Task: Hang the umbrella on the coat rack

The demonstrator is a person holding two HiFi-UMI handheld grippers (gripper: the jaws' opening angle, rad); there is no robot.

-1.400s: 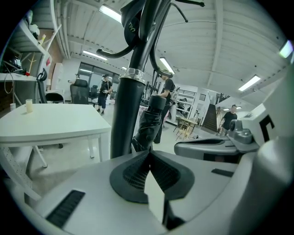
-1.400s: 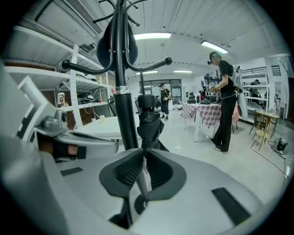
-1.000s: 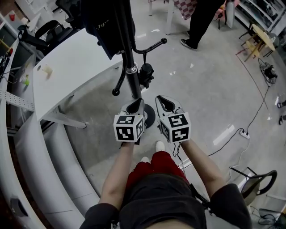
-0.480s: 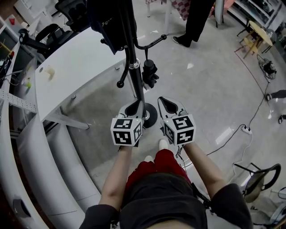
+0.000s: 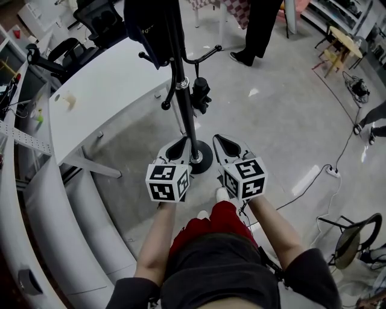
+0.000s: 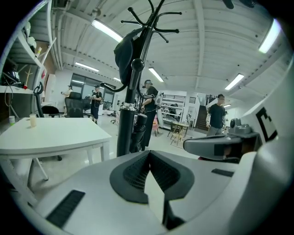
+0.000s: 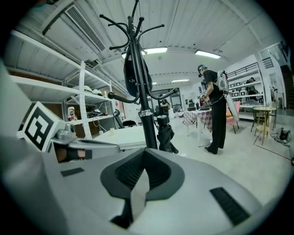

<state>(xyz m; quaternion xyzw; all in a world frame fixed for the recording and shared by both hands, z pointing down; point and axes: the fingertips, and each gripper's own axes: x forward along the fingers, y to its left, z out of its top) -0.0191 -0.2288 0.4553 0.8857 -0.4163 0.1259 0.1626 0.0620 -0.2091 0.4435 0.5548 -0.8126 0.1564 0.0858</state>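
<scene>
The black coat rack stands on a round base just ahead of both grippers. A folded black umbrella hangs from one of its lower hooks beside the pole; it also shows as the umbrella and the umbrella in the two gripper views. A dark bag hangs higher on the rack. My left gripper is shut and empty, close to the pole. My right gripper is shut and empty beside it. Both point at the rack, left gripper and right gripper.
A white table stands left of the rack with office chairs behind it. A person stands beyond the rack by a checked table. A power strip and cable lie on the floor at right, and a chair sits at lower right.
Both grippers have drawn back from the rack, toward my body. More of the rack's pole and base shows between and above them.
</scene>
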